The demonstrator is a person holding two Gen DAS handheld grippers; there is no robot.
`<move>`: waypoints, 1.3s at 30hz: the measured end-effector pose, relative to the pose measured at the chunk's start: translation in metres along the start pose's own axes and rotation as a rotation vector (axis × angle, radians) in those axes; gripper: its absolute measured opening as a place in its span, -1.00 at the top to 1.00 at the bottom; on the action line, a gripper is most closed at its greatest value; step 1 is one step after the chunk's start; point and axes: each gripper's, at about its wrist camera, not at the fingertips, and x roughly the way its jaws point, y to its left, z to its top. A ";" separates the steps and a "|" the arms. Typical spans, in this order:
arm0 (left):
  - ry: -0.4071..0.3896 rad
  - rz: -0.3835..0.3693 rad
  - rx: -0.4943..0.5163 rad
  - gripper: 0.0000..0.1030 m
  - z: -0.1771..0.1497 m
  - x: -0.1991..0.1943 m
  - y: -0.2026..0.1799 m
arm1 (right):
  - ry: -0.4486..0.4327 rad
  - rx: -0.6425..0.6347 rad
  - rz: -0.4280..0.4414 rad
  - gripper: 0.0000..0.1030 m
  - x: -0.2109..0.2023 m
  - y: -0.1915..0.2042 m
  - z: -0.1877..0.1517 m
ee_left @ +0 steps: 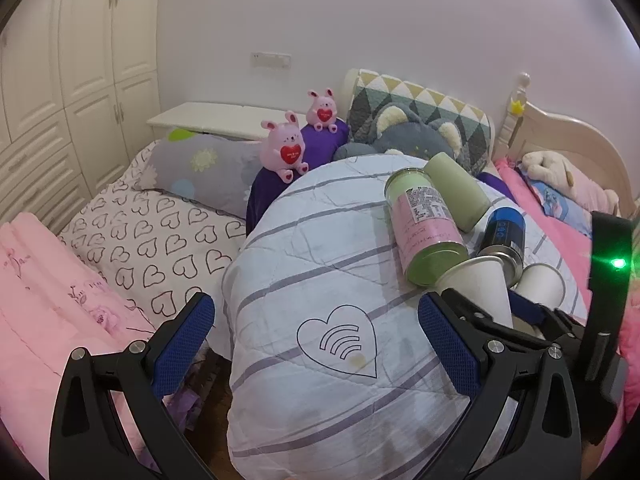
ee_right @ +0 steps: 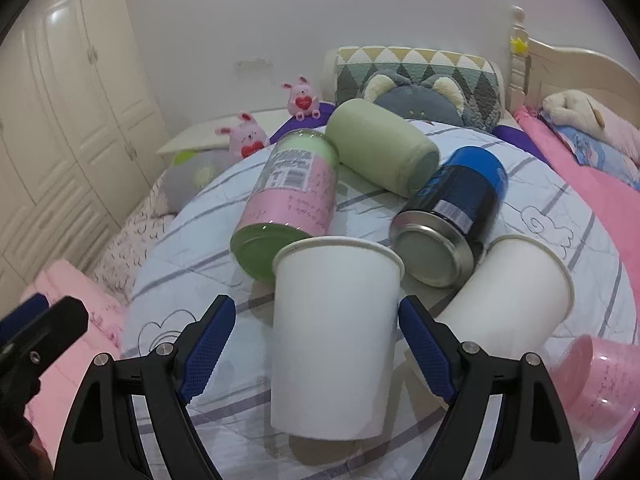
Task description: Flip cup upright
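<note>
Currently straddling a white paper cup (ee_right: pixel 334 340) with the right gripper (ee_right: pixel 316 344), jaws spread, pads beside its walls, contact unclear; cup appearing rim-up on the striped quilt (ee_right: pixel 192 256), among cans and a second cup (ee_right: pixel 516 292); hovering released at the side, the left gripper (ee_left: pixel 316 344); seemingly remaining: withdrawing only.

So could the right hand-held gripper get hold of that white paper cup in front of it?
Probably yes. The right hand-held gripper is open, with the white paper cup already lying between its blue pads, and nothing sits in between. The pads do not seem to press it yet.
</note>
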 end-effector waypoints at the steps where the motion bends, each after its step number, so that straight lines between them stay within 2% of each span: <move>1: 0.002 0.000 0.000 -1.00 0.000 0.001 0.000 | 0.009 -0.003 -0.002 -0.42 0.002 0.001 0.001; 2: 0.004 0.000 0.000 -1.00 -0.001 0.001 0.000 | 0.028 -0.016 -0.009 -0.31 0.005 0.002 0.001; 6: 0.006 0.000 0.002 -1.00 -0.001 0.001 -0.001 | 0.040 -0.047 -0.014 -0.32 0.004 0.007 0.003; 13: 0.005 -0.006 0.009 -1.00 -0.008 -0.005 -0.006 | 0.044 -0.049 0.032 -0.32 -0.020 0.005 0.000; 19: 0.017 -0.034 0.033 -1.00 -0.016 -0.015 -0.022 | 0.065 -0.004 0.073 -0.32 -0.043 -0.010 -0.014; 25: 0.041 -0.070 0.069 -1.00 -0.025 -0.024 -0.046 | 0.090 0.052 0.126 -0.33 -0.047 -0.023 -0.031; 29: 0.052 -0.071 0.090 -1.00 -0.032 -0.032 -0.059 | 0.079 0.095 0.166 -0.35 -0.039 -0.033 -0.036; 31: 0.038 -0.069 0.086 -1.00 -0.035 -0.039 -0.063 | 0.045 0.120 0.178 -0.58 -0.046 -0.038 -0.038; 39: 0.027 -0.062 0.052 -1.00 -0.036 -0.057 -0.075 | -0.047 0.066 0.170 -0.58 -0.077 -0.050 -0.043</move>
